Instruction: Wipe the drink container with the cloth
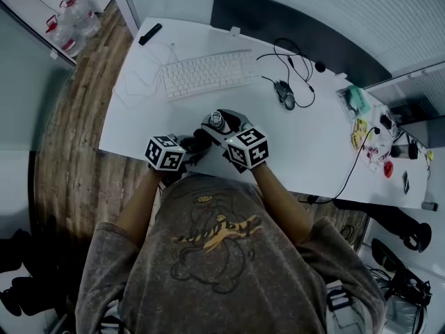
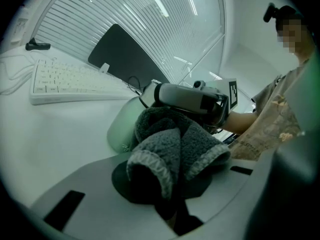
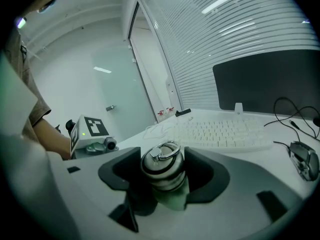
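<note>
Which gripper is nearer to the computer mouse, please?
Right. The right gripper, clamped on the drink container, sits just left of the mouse; the left gripper, holding the cloth, is farther left.

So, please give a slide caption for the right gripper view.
Right hand-held gripper grips a steel-capped bottle near the keyboard.

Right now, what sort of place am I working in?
Most likely an office workstation: a white desk carrying a white keyboard, a wired mouse and a dark monitor, with slatted blinds behind it.
</note>
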The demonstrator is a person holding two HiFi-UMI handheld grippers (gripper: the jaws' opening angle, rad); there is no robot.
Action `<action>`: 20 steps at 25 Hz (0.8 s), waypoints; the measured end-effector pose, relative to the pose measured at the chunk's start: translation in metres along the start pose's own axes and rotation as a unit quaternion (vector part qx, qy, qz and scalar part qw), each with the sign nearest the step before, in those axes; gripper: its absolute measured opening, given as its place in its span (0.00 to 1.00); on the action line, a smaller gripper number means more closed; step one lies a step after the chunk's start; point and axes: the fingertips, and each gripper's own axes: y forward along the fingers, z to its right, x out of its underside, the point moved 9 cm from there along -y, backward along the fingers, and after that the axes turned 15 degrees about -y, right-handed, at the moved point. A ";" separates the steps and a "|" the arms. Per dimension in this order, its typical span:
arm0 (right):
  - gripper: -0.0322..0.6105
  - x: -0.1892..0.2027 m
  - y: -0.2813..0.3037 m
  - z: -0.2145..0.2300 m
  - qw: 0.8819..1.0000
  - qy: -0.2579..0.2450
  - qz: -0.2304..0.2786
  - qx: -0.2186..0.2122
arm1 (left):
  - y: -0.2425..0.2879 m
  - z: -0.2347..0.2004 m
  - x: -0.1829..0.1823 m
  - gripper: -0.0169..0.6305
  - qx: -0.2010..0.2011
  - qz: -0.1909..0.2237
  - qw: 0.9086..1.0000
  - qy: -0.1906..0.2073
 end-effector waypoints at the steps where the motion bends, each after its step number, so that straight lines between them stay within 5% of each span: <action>1: 0.48 0.000 0.000 0.000 1.000 0.000 -0.001 0.001 | 0.002 0.002 0.001 0.13 0.003 -0.005 1.000 -0.001; 9: 0.48 -0.001 0.000 -0.002 1.000 0.000 -0.005 0.003 | 0.020 0.007 0.004 0.13 0.023 -0.020 0.999 -0.018; 20: 0.47 -0.001 -0.001 -0.005 1.000 -0.006 -0.002 0.011 | 0.039 0.007 0.007 0.13 0.035 0.012 0.997 -0.061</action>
